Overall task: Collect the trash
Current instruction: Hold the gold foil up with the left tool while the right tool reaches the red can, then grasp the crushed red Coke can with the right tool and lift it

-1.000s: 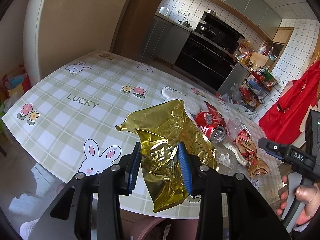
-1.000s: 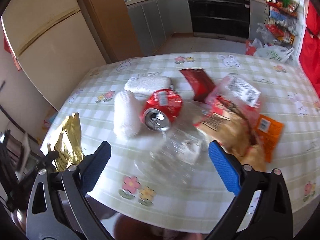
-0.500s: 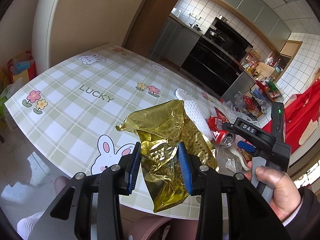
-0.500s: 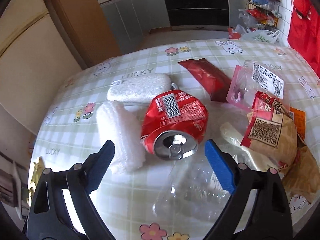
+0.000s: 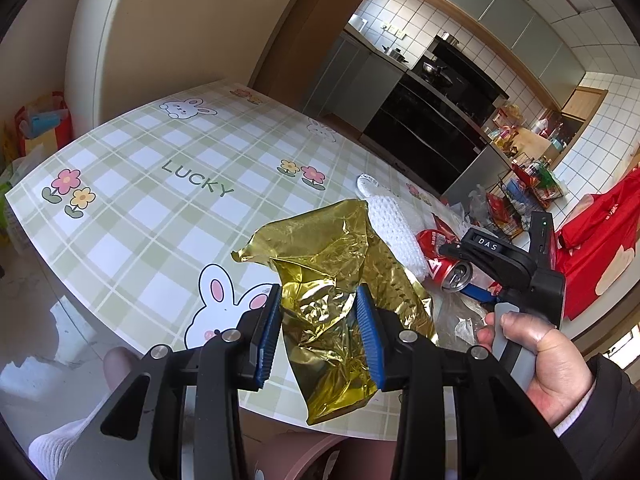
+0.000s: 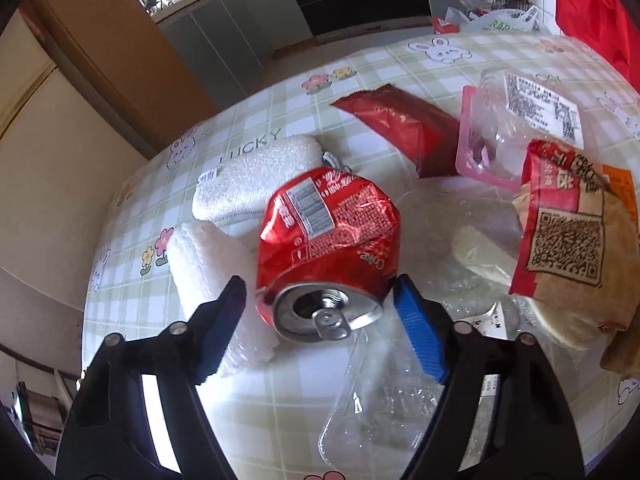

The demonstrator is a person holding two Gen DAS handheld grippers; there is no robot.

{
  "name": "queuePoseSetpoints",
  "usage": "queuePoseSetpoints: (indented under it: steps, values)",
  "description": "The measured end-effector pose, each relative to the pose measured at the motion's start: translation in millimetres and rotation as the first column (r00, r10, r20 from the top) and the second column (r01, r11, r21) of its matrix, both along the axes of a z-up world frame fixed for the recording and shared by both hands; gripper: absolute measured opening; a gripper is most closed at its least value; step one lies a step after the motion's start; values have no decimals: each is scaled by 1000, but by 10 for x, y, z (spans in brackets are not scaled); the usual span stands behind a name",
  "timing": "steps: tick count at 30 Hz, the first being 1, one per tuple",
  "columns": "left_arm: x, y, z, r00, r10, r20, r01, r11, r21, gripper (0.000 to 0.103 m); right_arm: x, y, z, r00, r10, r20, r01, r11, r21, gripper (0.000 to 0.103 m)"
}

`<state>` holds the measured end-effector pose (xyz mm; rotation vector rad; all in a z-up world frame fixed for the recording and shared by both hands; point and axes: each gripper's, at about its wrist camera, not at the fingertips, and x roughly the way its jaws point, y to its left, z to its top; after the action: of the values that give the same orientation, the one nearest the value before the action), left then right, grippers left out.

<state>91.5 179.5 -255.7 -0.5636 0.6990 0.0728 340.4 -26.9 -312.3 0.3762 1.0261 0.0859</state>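
My left gripper (image 5: 316, 320) is shut on a crumpled gold foil wrapper (image 5: 332, 280) and holds it above the near edge of the checked table (image 5: 160, 184). A crushed red Coke can (image 6: 328, 248) lies on its side, its open top towards me. My right gripper (image 6: 320, 312) is open and its blue pads stand on either side of the can's top, apart from it. The can (image 5: 444, 268) and the right gripper also show in the left wrist view. A flattened clear plastic bottle (image 6: 384, 392) lies under the right gripper.
Two white knitted cloths (image 6: 248, 184) lie left of the can. A dark red wrapper (image 6: 404, 128), a clear plastic tray with a label (image 6: 516, 120) and a red-and-brown snack bag (image 6: 568, 228) lie to the right. Kitchen cabinets and an oven stand behind the table.
My right gripper has moved forward and down to the Coke can, which now lies between its open fingers. My left gripper still holds the gold wrapper and has drifted slightly.
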Motion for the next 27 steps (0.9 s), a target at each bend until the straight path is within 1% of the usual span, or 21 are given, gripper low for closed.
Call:
queuePoseSetpoints:
  steps: [1,3,10,15,18,20,27]
  values:
    - [0,1,0,1000,0,0,0,1000,-2,36,-2,-12,-15,1000,-2,-5,2,1000,10,69]
    - [4,2,-6,1000,-1,-4,1,1000,-5,36,-15,-29,-17,1000,-4,1,4,1000,21,69]
    - [9,17,-17,1000,0,-2,0,1000,-5,36,-137,18,144,996,40,76,-38,999,-30,68]
    - [-1,-9,-2,1000,-15,2,15,1000,3,36,-309,71,326,984,95,150,-84,993,-80,66]
    - [-10,-38,16,1000,-26,4,26,1000,9,36,-374,79,409,977,123,177,-105,988,-109,63]
    - [-16,-52,29,1000,-31,7,31,999,11,36,-414,84,436,973,143,180,-121,984,-127,61]
    - [-53,-80,38,999,-39,12,39,999,15,36,-502,75,416,970,176,167,-151,977,-149,61]
